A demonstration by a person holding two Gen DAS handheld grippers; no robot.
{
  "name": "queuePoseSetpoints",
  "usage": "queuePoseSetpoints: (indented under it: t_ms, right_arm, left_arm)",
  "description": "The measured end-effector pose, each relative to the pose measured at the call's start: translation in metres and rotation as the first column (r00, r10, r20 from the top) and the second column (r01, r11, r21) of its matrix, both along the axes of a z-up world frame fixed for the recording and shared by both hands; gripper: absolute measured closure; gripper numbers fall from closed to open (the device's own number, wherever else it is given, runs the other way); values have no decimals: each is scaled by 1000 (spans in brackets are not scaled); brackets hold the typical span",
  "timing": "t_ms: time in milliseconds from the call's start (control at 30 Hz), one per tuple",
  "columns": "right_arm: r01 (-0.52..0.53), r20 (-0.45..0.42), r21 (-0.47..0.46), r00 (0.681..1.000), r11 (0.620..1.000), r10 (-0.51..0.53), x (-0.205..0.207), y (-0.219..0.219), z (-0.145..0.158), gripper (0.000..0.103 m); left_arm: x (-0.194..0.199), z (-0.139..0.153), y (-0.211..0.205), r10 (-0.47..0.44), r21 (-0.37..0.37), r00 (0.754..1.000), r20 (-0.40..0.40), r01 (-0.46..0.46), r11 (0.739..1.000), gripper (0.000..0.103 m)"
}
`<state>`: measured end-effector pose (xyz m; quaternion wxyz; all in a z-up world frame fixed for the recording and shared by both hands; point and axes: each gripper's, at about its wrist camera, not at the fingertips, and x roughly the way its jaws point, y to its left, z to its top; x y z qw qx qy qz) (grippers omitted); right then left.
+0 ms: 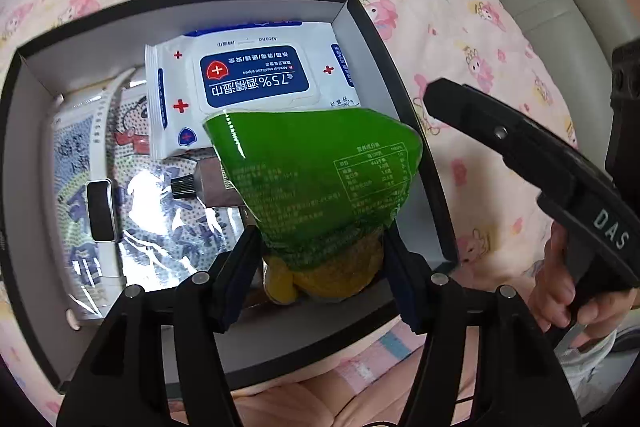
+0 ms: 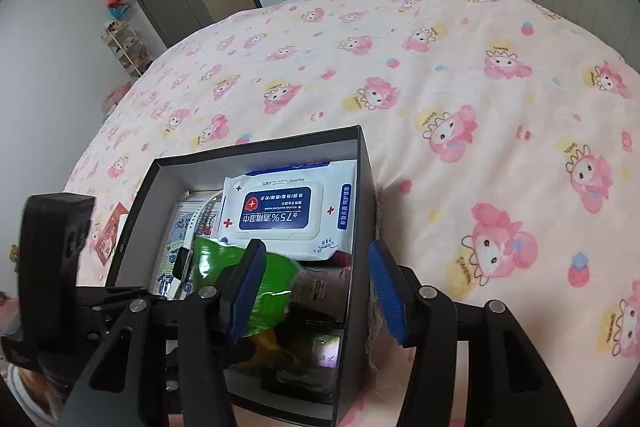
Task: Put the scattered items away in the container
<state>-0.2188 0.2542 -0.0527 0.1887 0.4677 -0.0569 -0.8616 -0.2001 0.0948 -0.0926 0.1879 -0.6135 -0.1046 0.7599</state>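
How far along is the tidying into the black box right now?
Mostly done: the white alcohol wipes pack, white smartwatch and small black-capped tube lie in the black cardboard box. In hand: the left gripper holds the green snack bag over the box. Left: release it; the right gripper is open, empty.

Green-and-yellow snack bag point(image 1: 320, 195) over the black box point(image 1: 404, 95), beside a white-and-blue wipes pack point(image 1: 248, 83); pink cartoon-print blanket point(image 2: 460, 75) around it.
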Motion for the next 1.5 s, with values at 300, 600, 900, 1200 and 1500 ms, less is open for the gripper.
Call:
queuePoseSetpoints:
  t_ms: [300, 600, 900, 1200, 1500]
  right_arm:
    - [54, -33, 20, 998, 998, -53, 12, 18, -2, 54]
    - [49, -36, -34, 998, 998, -51, 17, 21, 2, 54]
    - [51, -97, 38, 994, 998, -47, 26, 10, 10, 54]
    - [116, -151, 103, 984, 988, -99, 45, 12, 12, 53]
    - [187, -219, 128, 963, 974, -157, 79, 7, 35, 50]
  left_arm:
    - [0, 6, 3, 47, 72, 999, -14, -46, 996, 32]
    - [14, 20, -4, 103, 28, 987, -127, -100, 995, 55]
    - [14, 26, 4, 107, 52, 977, -185, -99, 994, 55]
    - [44, 65, 19, 102, -48, 915, -391, -131, 990, 51]
    - [79, 96, 6, 97, -111, 866, -490, -173, 979, 33]
